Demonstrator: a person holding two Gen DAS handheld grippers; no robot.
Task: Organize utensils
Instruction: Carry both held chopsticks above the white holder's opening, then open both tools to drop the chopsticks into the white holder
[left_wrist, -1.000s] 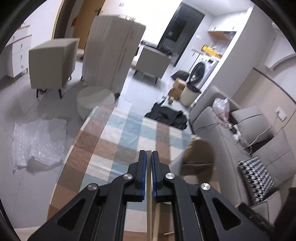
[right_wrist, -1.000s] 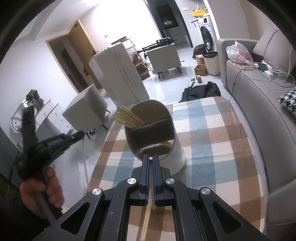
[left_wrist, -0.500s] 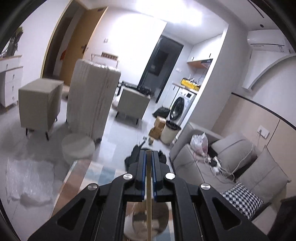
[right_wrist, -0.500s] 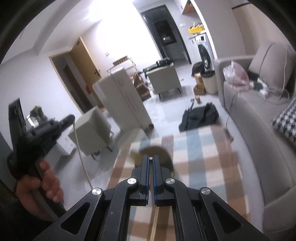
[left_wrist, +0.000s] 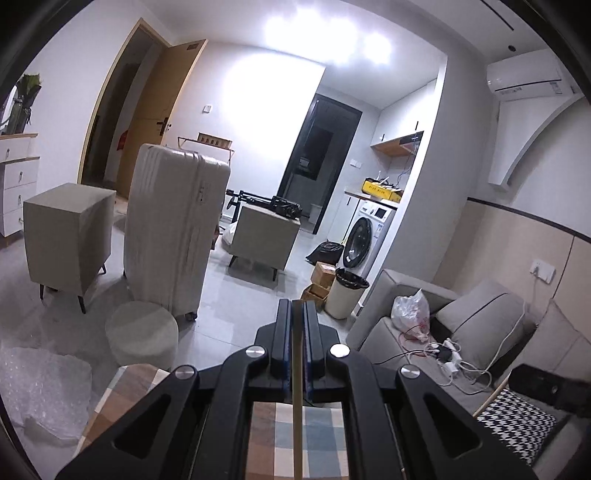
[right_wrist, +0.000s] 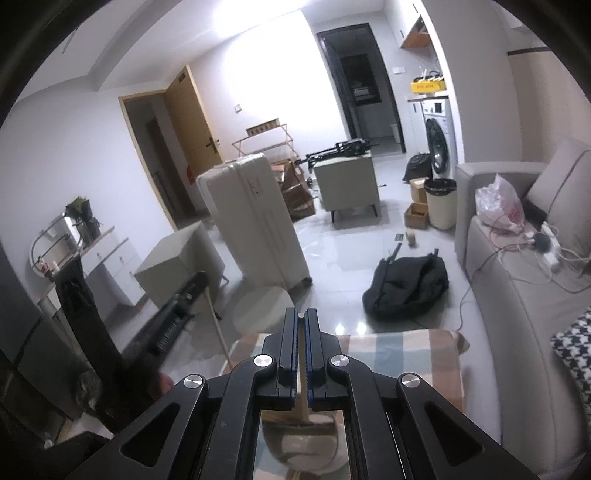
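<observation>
Two chopsticks: one clamped in left gripper, another in right gripper.

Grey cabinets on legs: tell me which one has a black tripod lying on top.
The grey cabinet beyond the white suitcase, nearest the washing machine; the folded tripod lies across its top. The other cabinet, left of the suitcase, has nothing on it.

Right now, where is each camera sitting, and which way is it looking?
Left wrist: rides on the left tongs, looking along them at the suitcase and sofa; shows the tongs pinching a chopstick.
Right wrist: rides on the right tongs, looking over the checked cloth; shows its own chopstick and the left tongs.
Both see the suitcase, washing machine and sofa.
</observation>
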